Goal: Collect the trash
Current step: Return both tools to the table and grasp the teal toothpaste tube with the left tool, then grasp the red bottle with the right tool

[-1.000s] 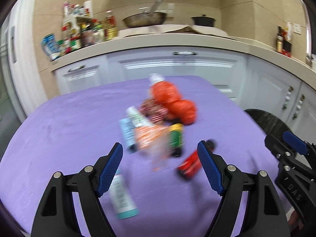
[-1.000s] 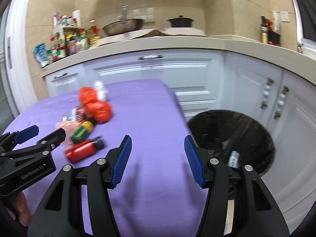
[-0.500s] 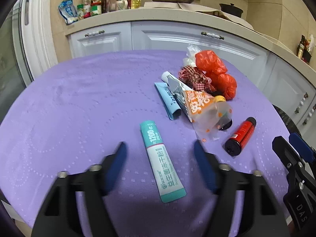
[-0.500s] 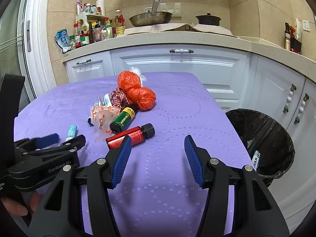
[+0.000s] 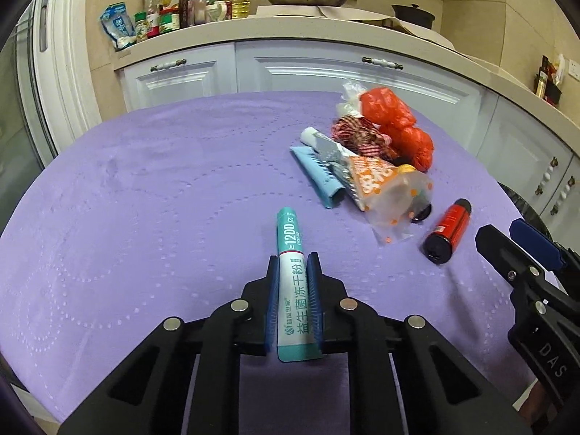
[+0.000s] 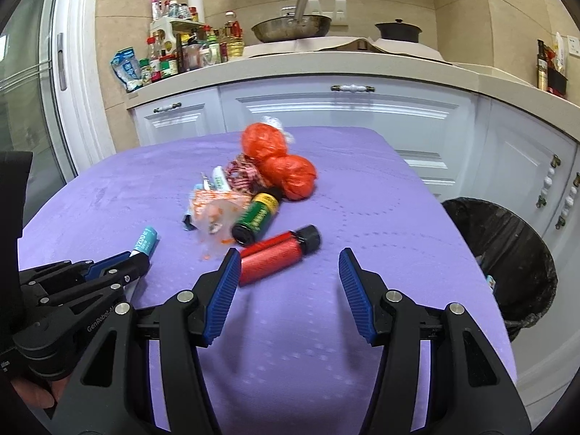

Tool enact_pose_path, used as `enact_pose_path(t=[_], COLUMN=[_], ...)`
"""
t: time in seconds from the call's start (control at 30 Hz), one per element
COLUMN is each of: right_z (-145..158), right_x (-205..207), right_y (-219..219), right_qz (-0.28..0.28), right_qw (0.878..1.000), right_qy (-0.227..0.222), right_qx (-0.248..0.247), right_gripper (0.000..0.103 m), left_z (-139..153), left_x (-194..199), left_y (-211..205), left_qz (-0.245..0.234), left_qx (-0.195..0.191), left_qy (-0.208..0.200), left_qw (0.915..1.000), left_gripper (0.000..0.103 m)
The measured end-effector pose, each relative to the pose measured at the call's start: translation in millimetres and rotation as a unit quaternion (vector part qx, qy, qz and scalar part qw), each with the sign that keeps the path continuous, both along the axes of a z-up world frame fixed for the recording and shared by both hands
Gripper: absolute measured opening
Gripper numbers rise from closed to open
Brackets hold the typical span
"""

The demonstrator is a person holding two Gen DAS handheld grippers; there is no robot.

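Note:
My left gripper (image 5: 293, 272) is shut on a teal and white tube (image 5: 291, 275) lying on the purple table (image 5: 145, 195); it also shows in the right wrist view (image 6: 145, 241). My right gripper (image 6: 290, 272) is open and empty just in front of a red bottle (image 6: 277, 253), which also shows in the left wrist view (image 5: 449, 230). A trash pile holds orange bags (image 6: 279, 163), a green bottle (image 6: 257, 217), a clear dotted wrapper (image 5: 391, 192) and a light blue tube (image 5: 319, 177).
A bin with a black liner (image 6: 507, 253) stands on the floor right of the table. White cabinets (image 6: 326, 108) and a counter with bottles, a pan and a pot run behind.
My left gripper has dropped onto the teal tube and shut on it. My right gripper has swung left from the bin toward the red bottle and stays open.

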State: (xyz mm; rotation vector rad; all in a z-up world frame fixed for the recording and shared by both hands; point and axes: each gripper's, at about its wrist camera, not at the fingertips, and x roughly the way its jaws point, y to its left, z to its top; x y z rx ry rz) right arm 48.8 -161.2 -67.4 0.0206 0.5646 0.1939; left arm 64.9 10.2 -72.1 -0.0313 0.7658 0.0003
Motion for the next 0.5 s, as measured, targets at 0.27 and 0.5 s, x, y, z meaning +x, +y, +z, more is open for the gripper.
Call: enact_pose_path(t=[0.27, 0.5], right_z=[-5.7, -16.9], right_x=[17.8, 30.4], right_y=[25.2, 23.7], right_qz=[-0.008, -0.038], right_qw=[0.999, 0.996], right_qy=[0.029, 0.074], right_qx=[-0.019, -0.038], right_gripper=[0.061, 0.061], left_z=[6.4, 9.5], left_x=[-0.9, 3.9], left_y=[29.0, 42.6], left_qz=[0.017, 0.017], left_qx=[-0.005, -0.015], left_qy=[-0.006, -0.010], left_qw=[0.9998, 0.9997], left_gripper=[0.016, 0.016])
